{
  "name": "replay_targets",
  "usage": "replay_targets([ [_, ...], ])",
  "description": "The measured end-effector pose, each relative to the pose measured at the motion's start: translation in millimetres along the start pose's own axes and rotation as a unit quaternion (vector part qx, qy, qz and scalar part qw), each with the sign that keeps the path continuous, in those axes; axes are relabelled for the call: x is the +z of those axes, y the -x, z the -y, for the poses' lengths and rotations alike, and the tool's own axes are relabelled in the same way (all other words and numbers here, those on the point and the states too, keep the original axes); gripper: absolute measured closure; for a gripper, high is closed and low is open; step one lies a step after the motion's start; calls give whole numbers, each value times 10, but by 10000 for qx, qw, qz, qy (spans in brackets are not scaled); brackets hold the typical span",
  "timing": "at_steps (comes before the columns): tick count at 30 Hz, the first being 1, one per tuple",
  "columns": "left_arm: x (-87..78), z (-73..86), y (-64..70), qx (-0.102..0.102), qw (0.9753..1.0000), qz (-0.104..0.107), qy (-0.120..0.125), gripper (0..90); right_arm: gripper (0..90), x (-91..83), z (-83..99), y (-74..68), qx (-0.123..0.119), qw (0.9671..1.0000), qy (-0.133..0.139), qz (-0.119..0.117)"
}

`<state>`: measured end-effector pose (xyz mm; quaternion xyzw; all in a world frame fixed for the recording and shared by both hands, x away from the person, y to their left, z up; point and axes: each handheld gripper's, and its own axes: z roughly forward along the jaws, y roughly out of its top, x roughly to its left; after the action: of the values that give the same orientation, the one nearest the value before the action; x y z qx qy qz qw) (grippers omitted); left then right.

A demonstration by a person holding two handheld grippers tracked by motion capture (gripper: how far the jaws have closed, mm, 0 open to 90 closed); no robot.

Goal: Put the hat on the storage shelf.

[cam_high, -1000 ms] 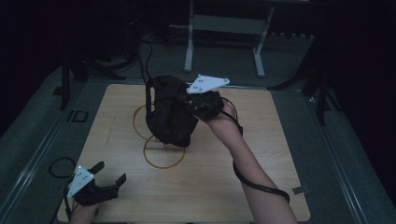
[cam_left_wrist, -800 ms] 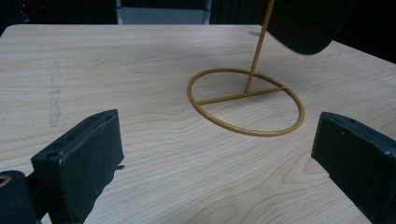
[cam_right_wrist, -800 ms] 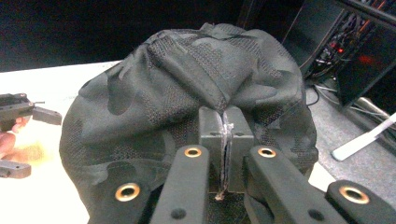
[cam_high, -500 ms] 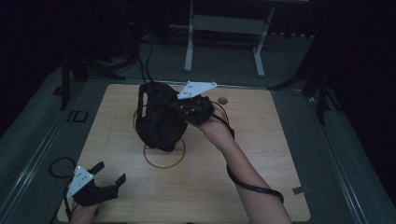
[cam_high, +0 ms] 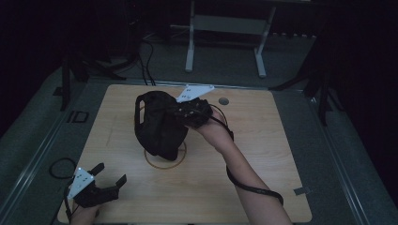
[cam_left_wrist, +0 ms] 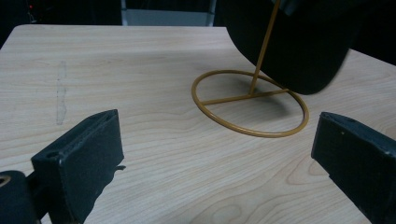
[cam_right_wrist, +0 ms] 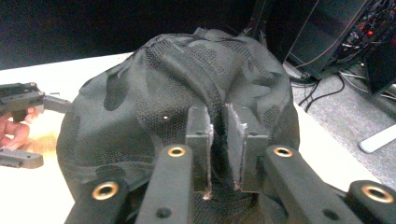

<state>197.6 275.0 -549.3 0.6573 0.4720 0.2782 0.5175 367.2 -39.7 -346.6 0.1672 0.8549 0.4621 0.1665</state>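
Note:
A black mesh cap (cam_high: pixel 157 124) hangs over a gold wire stand (cam_high: pixel 164 161) at the middle of the wooden table (cam_high: pixel 263 140). My right gripper (cam_high: pixel 180 112) is shut on the cap's fabric; in the right gripper view the jaws (cam_right_wrist: pixel 219 126) pinch a fold of the cap (cam_right_wrist: pixel 154 79). My left gripper (cam_high: pixel 111 173) rests open near the front left corner with nothing between its jaws. In the left gripper view (cam_left_wrist: pixel 219 140) the stand's ring (cam_left_wrist: pixel 233 98) lies ahead, and its post rises to the cap (cam_left_wrist: pixel 299 42).
A round hole (cam_high: pixel 224 101) sits in the table's far edge. A metal frame leg (cam_high: pixel 190 42) and cables (cam_high: pixel 145 51) lie on the floor beyond the table. The left gripper (cam_right_wrist: pixel 28 128) and its hand show at the left of the right gripper view.
My right gripper has carried the cap leftward and a little lower, over the stand. The left gripper has stayed put.

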Motion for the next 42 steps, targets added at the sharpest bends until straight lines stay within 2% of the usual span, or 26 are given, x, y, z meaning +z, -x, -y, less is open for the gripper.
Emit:
replay_targets([
  [4, -3, 0, 2, 0, 10000, 6, 7, 26, 747, 7, 0, 9, 37, 10000, -4, -58],
  [7, -2, 0, 8, -6, 10000, 11, 31, 26, 659, 5, -11, 19, 77, 9998, -15, -173],
  [9, -2, -1, 7, -14, 10000, 16, 38, 26, 631, 0, -20, 17, 85, 9997, -26, -211],
  [13, -1, -1, 6, -21, 10000, 12, 35, 26, 602, -23, -30, 14, 35, 9999, -14, -155],
  [18, -2, 1, 9, -20, 10000, 14, 40, 26, 571, -44, -20, 33, 85, 9999, -8, -138],
  [23, 5, 3, 14, -37, 10000, 39, 36, 26, 476, -87, 13, 66, 187, 9997, 50, -121],
  [31, 6, 5, 15, -47, 10000, 61, 44, 26, 329, -140, 53, 90, 323, 9991, 139, -223],
  [35, 9, 7, 18, -49, 10000, 61, 32, 26, 226, -185, 92, 139, 445, 9980, 293, -327],
  [36, 9, 7, 18, -49, 10000, 61, 32, 26, 226, -185, 92, 139, 445, 9980, 293, -327],
  [37, 8, 7, 18, -41, 10000, 67, 28, 26, 184, -208, 129, 161, 401, 9980, 277, -399],
  [42, 9, 7, 18, -56, 10000, 74, 32, 26, 139, -232, 206, 202, 447, 9979, 281, -388],
])
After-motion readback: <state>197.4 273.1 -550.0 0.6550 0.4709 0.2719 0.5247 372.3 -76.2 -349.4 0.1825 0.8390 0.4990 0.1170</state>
